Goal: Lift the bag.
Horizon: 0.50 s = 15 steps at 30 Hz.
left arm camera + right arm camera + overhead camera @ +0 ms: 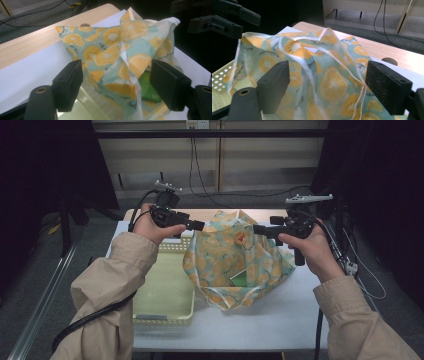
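Note:
A cloth bag point(235, 257) printed with orange and kiwi slices on teal stands crumpled in the middle of the table. Through its open mouth shows a green flat packet point(239, 279), also seen in the left gripper view point(148, 88). My left gripper point(200, 226) hovers at the bag's upper left edge, jaws wide apart with the bag point(117, 52) just beyond them. My right gripper point(257, 229) hovers at the bag's upper right edge, also open, facing the bag's point(322, 65) white-trimmed rim. Neither gripper pinches any fabric.
A pale yellow perforated basket point(165, 320) lies left of the bag, touching it. A white sheet point(270, 320) covers the wooden table point(200, 213). Dark stands and cables point(345, 245) crowd the right side.

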Available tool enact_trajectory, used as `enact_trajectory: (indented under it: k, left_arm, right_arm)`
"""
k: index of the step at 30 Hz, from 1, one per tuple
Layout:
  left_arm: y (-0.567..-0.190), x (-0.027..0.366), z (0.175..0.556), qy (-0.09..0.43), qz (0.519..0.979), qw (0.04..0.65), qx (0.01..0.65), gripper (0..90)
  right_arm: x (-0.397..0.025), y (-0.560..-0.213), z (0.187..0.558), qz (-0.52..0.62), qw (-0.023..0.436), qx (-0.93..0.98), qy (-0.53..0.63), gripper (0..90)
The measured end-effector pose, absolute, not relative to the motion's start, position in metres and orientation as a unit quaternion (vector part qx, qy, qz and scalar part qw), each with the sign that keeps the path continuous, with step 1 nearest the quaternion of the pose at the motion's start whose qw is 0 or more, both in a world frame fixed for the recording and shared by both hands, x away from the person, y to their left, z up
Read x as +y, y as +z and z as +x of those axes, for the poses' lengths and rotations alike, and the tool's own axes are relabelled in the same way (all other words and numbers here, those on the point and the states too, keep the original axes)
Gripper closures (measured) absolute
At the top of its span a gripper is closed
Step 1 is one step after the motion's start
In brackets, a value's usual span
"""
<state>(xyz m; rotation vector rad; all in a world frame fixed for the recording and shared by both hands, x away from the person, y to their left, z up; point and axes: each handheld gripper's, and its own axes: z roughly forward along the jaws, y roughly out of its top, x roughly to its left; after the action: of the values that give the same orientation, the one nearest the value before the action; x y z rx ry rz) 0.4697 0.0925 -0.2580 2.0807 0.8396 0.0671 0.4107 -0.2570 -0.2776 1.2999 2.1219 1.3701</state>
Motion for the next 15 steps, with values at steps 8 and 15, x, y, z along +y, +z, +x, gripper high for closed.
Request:
enact_trajectory:
  k: [8, 15]
  left_arm:
    - [-0.27, 0.108, 0.457, 0.027, 0.833, 0.444, 0.33, 16.2]
    - [-0.284, 0.129, 0.44, 0.025, 0.84, 0.449, 0.304, 11.8]
  right_arm:
    - [-0.268, -0.299, 0.396, 0.453, 0.158, 0.739, 0.473, 18.0]
    - [-0.285, -0.326, 0.381, 0.453, 0.163, 0.744, 0.464, 16.4]
